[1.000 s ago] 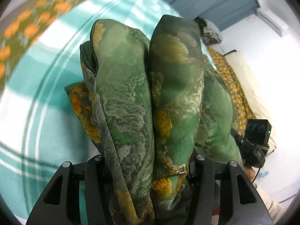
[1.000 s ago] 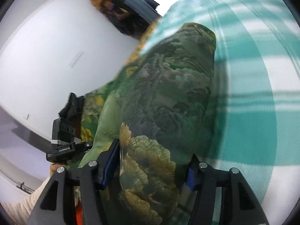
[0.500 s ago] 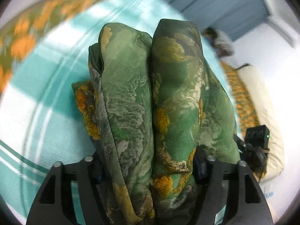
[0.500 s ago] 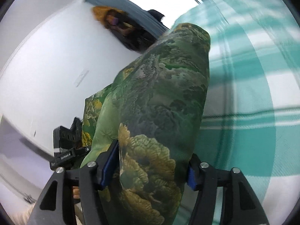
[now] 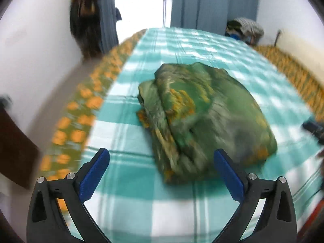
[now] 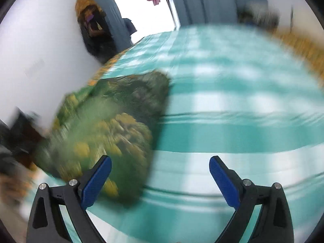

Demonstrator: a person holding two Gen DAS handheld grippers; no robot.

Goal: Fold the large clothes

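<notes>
Left tongs (image 5: 162, 159): jaws spread wide and opening, blue pads clear of the cloth, nothing pinched. Right tongs (image 6: 160, 163): jaws likewise spread and opening, nothing between the pads. The folded green garment (image 5: 204, 117) lies in a compact bundle on the bed's teal-and-white checked sheet (image 5: 202, 48), just beyond the left tongs and off to the left of the right tongs (image 6: 113, 125). An orange-patterned border (image 5: 85, 105) edges the sheet. Grey-blue curtains (image 5: 212, 2) hang beyond the bed. Both views are motion-blurred.
</notes>
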